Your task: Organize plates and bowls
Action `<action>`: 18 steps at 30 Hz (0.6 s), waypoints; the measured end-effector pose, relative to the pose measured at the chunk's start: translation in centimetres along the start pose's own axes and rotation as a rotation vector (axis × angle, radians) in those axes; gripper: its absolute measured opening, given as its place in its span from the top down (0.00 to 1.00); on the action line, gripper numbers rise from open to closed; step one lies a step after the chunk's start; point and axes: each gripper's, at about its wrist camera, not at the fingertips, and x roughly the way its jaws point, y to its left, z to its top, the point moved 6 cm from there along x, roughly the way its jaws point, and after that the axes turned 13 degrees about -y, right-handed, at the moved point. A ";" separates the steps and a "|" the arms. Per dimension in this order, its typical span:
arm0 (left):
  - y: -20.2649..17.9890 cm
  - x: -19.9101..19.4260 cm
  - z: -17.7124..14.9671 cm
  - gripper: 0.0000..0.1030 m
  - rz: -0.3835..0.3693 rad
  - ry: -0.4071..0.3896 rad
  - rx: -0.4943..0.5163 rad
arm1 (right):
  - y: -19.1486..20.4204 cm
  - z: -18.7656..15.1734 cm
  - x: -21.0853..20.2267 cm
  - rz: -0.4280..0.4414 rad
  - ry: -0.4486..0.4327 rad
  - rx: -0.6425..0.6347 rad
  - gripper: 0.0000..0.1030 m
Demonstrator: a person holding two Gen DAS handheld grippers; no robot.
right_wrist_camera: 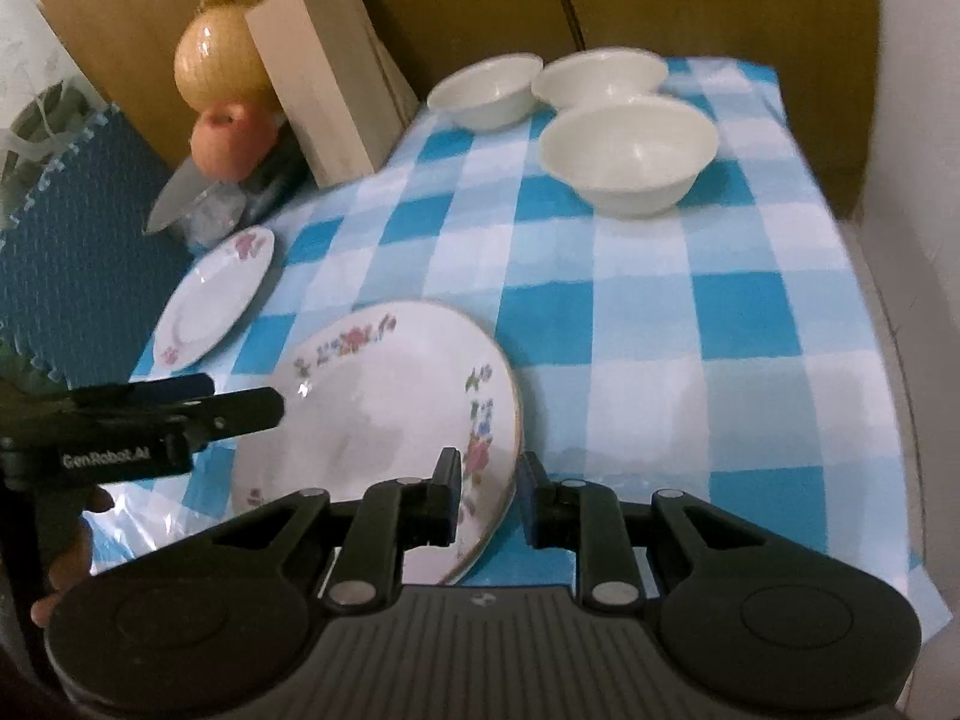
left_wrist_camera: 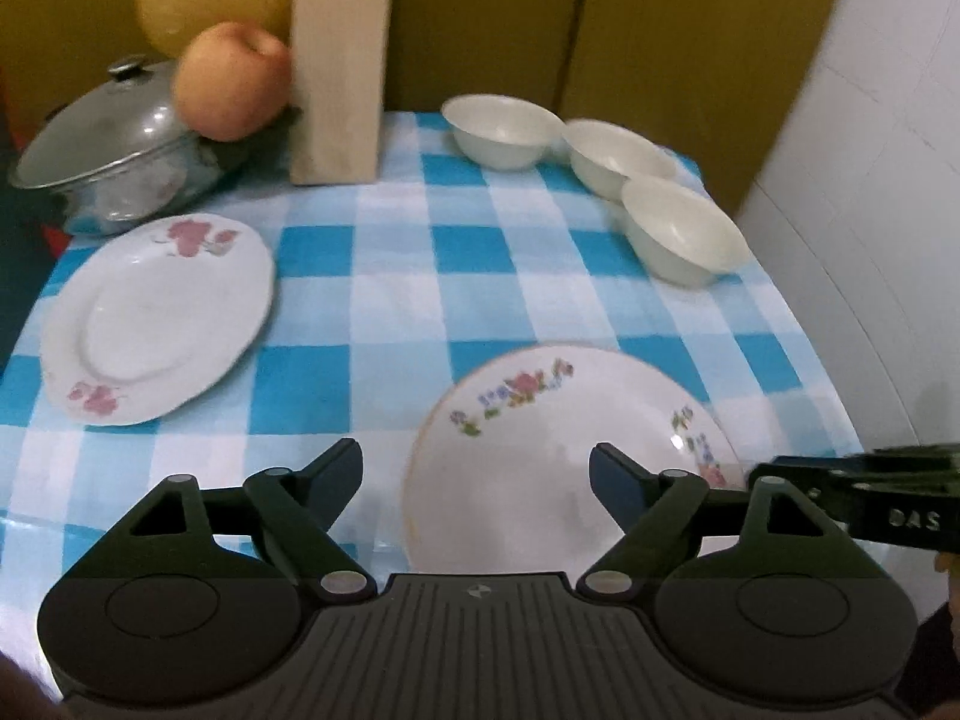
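Right wrist view: a floral round plate (right_wrist_camera: 384, 414) sits tilted at the near edge of the checked tablecloth (right_wrist_camera: 690, 300), its rim pinched between the nearly closed right gripper (right_wrist_camera: 489, 495), apparently to lift it. The left gripper (left_wrist_camera: 477, 474) hovers wide open above the plate, holding nothing. Beyond lie an oval plate (left_wrist_camera: 159, 318) and 3 white bowls (right_wrist_camera: 627, 147) clustered together.

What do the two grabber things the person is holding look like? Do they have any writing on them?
Both are black plastic. Each left gripper and right gripper has two flat-padded fingers on jointed bars with silver rivets, two round discs at the base, and a ribbed grey panel between with a tiny logo. White writing runs along their sides: "GenRobot.AI" on the left one, and letters like "DAS" on the right. No cables show.
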 end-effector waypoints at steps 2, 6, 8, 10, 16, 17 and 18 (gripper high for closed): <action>0.7 -0.2 0.3 0.15 0.025 -0.007 -0.016 | 0.3 0.3 -0.5 -0.009 -0.033 -0.019 0.85; 3.8 -1.0 1.9 0.13 0.113 -0.067 -0.087 | 1.7 1.3 0.1 0.004 -0.048 -0.046 0.85; 6.1 -1.4 2.6 0.10 0.165 -0.096 -0.143 | 3.4 2.1 0.8 0.016 -0.068 -0.091 0.85; 8.6 -1.6 3.0 0.10 0.248 -0.114 -0.180 | 5.5 3.1 2.0 0.045 -0.080 -0.125 0.85; 14.5 -0.7 3.3 0.10 0.391 -0.113 -0.267 | 12.3 5.0 7.9 0.155 -0.057 -0.165 0.84; 15.3 -0.3 3.3 0.10 0.400 -0.105 -0.282 | 13.2 5.2 9.1 0.165 -0.055 -0.163 0.84; 15.8 -0.1 3.3 0.10 0.414 -0.102 -0.286 | 14.0 5.4 10.1 0.172 -0.055 -0.158 0.84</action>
